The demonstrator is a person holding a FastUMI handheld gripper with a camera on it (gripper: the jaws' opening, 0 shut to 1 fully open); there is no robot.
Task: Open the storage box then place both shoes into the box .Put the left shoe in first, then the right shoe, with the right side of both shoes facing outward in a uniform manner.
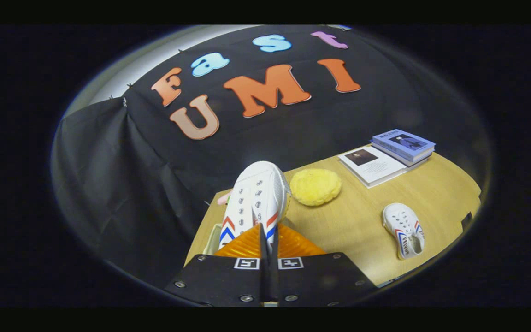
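Shoe [256, 198] between clamped gripper [268, 240] fingers

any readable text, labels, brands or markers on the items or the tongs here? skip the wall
None can be read.
Blue book, on top of the stack: cover print too small and blurred.
White book beside it: dark cover picture, no legible text.
Tongs, shut on the held shoe: two square black-and-white markers, patterns rather than words.
Held shoe and second shoe on the table: red and blue stripes, no brand legible.
Yellow sponge: no text.
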